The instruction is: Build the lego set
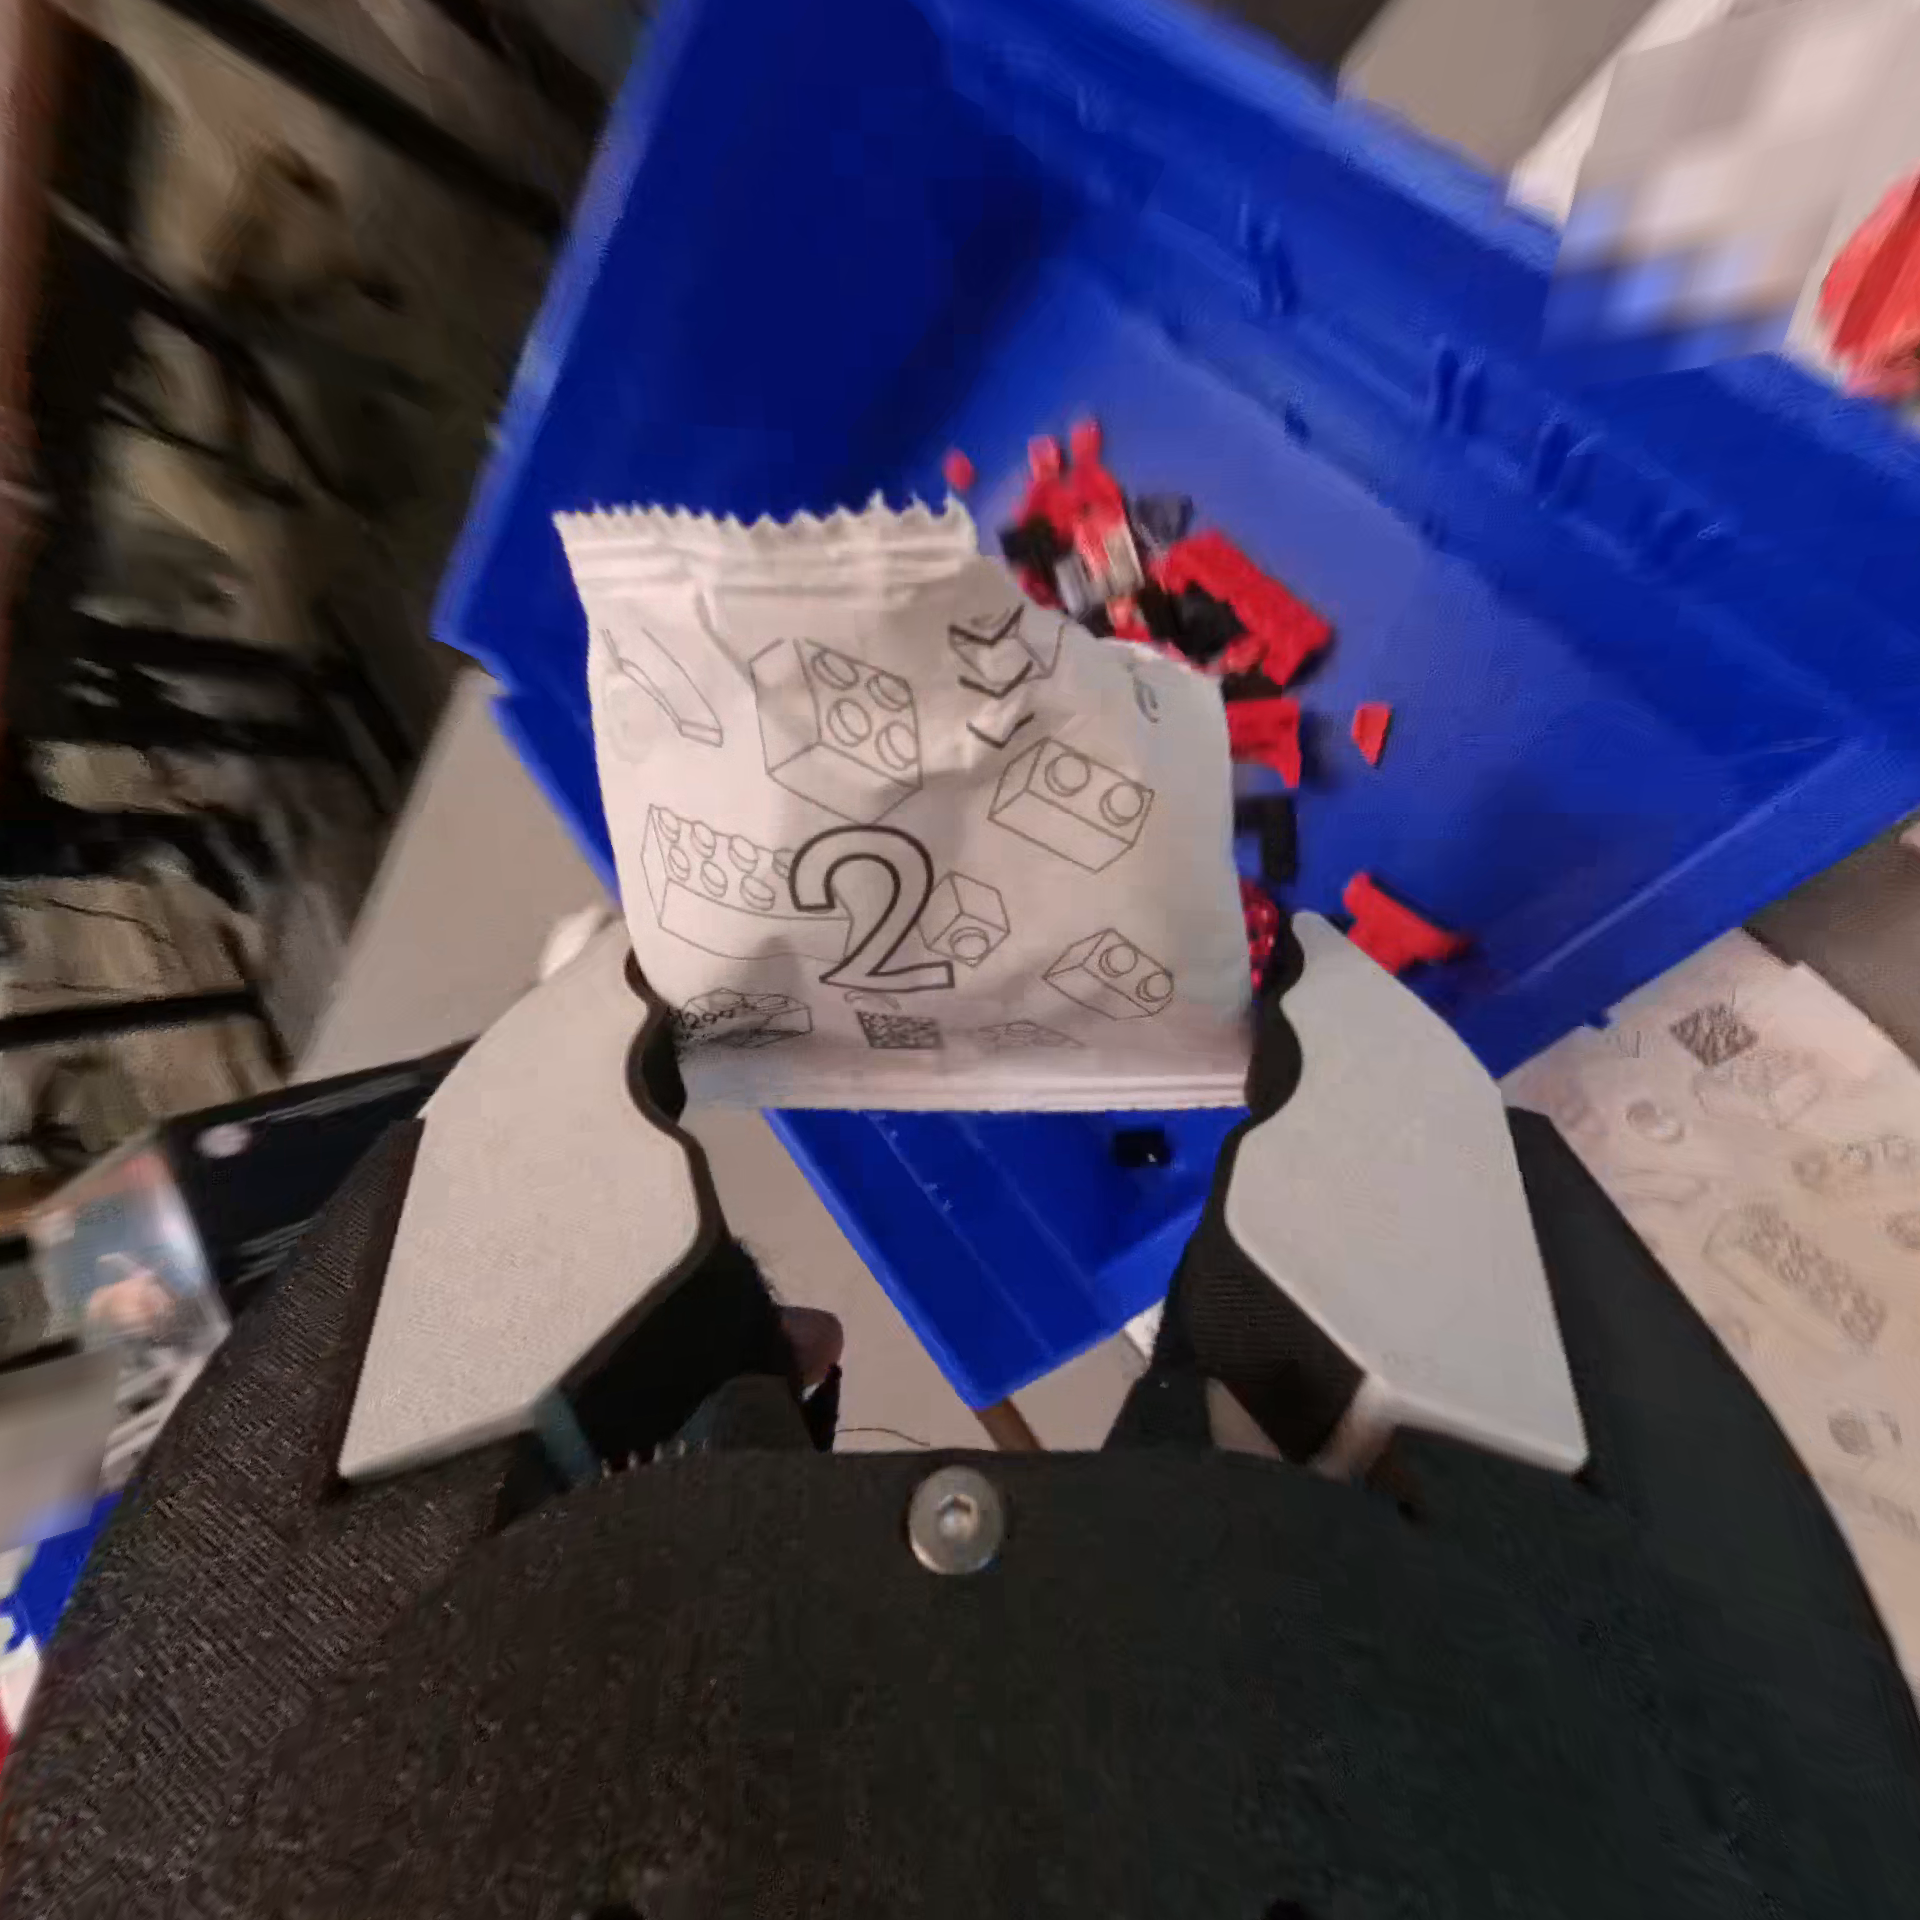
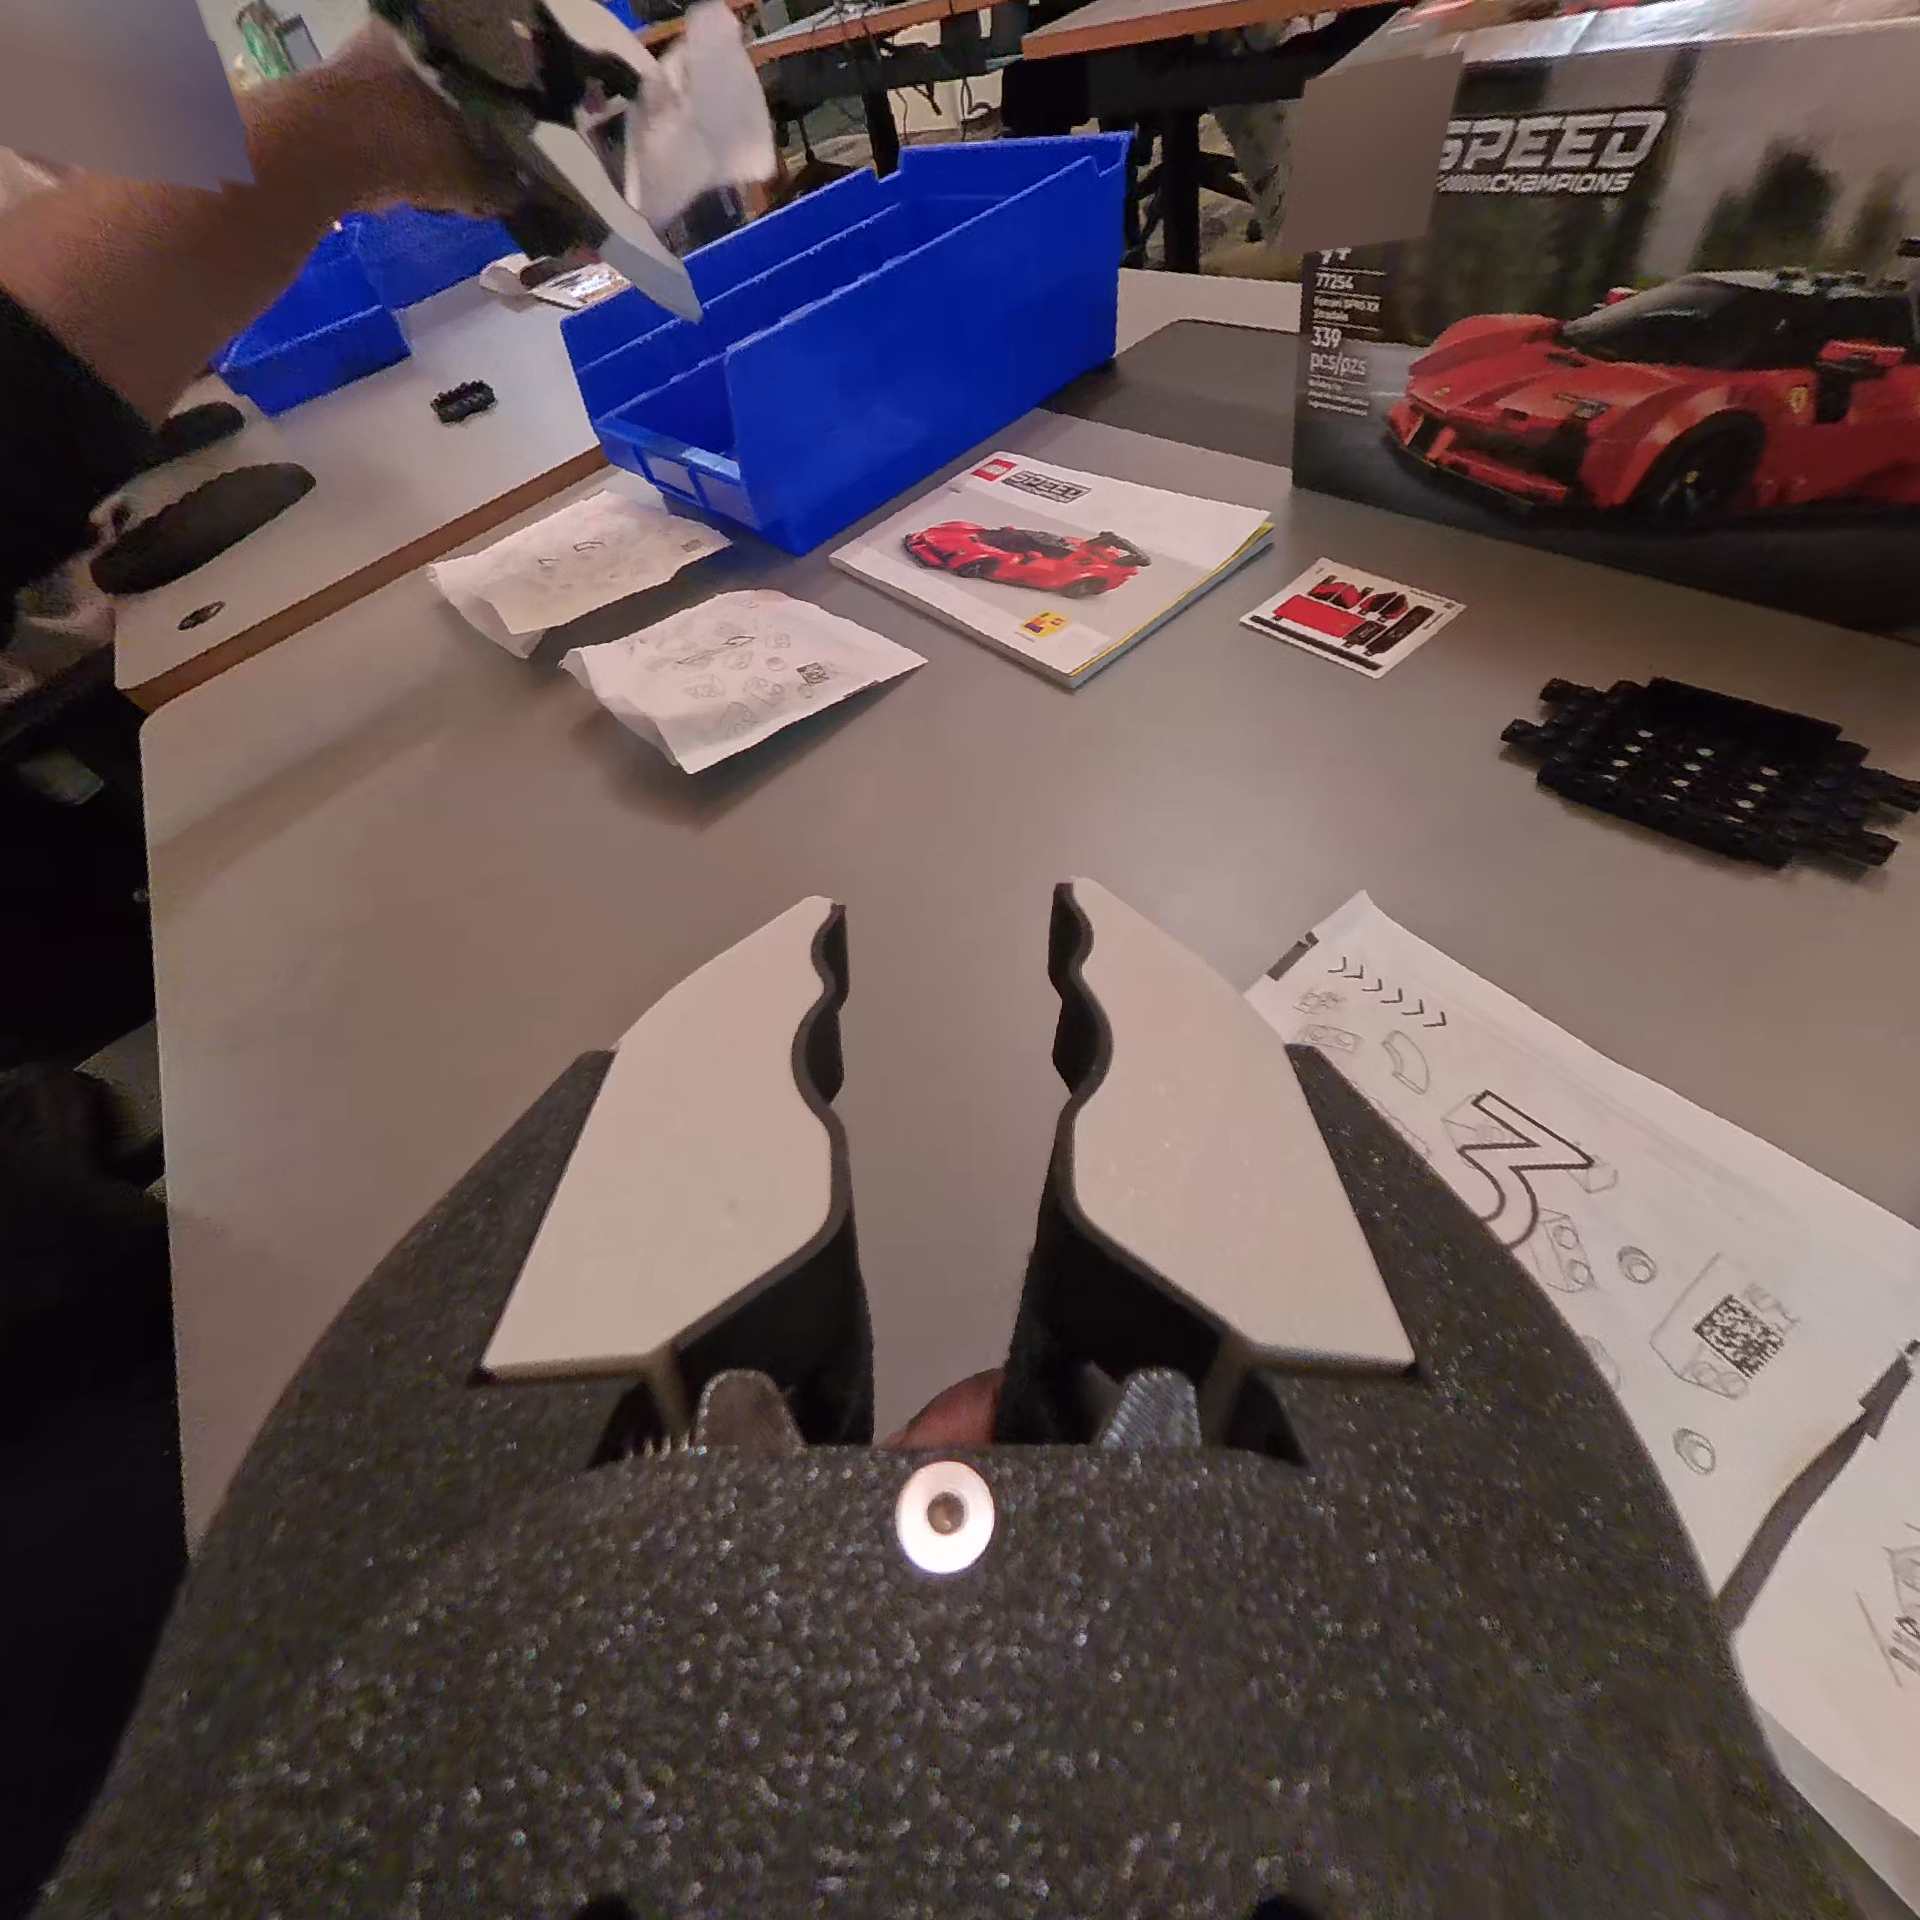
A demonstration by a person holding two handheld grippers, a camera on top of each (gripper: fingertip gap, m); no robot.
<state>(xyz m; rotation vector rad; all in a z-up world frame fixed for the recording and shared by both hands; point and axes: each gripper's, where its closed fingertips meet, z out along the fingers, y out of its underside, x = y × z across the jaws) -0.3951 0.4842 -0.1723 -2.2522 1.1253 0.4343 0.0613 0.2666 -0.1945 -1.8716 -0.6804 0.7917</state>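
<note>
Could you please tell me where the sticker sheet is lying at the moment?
In the right wrist view the sticker sheet lies flat on the grey table, right of the instruction booklet and just in front of the car box.

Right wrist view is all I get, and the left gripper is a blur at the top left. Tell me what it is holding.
Observer: The left gripper grips a white paper bag by its bottom edge, both pads against the bag's sides.
Operator: Report the bag's top.
Observer: The top right corner is torn open; the rest of the zigzag seal is intact.
Operator: Say what lies beyond it.
Observer: The blue bin, with red and black bricks loose inside, which your view hides behind the bin's wall.
</note>
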